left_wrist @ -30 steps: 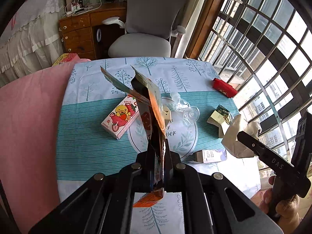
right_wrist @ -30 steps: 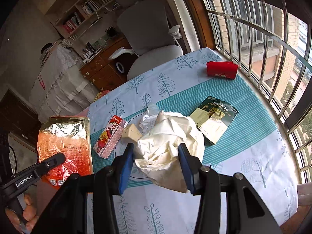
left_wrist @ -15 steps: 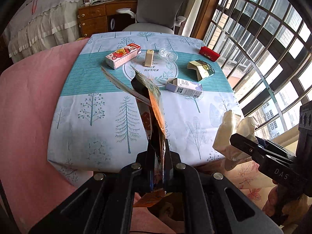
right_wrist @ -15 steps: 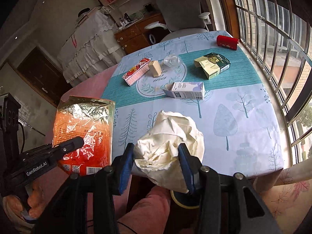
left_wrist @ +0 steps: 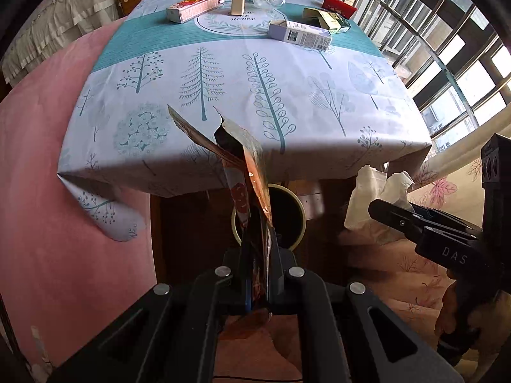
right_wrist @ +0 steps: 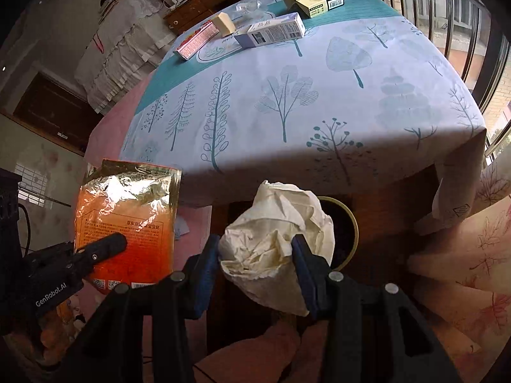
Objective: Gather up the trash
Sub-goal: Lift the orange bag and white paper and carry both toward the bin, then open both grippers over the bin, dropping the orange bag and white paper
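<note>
The left claw (left_wrist: 258, 255) pinches the orange snack bag (left_wrist: 246, 172), which stands tall with its torn top pointing up toward the table (left_wrist: 242, 95). The right claw (right_wrist: 255, 255) squeezes a crumpled paper ball (right_wrist: 278, 233). Both hang over the round bin (right_wrist: 346, 233) below the table edge.

Both grippers withdrawn from over tree-print tablecloth (left_wrist: 242, 73) to below its near edge within last second. Left gripper (left_wrist: 257, 252), clamping orange foil snack bag (left_wrist: 246, 172), now directly over round cream-rimmed bin (left_wrist: 295, 214) on floor. Right gripper (right_wrist: 255, 255), clamping crumpled cream paper wad (right_wrist: 274, 239), now likewise above bin mouth (right_wrist: 343, 229). Bin newly in view in both cameras; absent one second ago.
</note>
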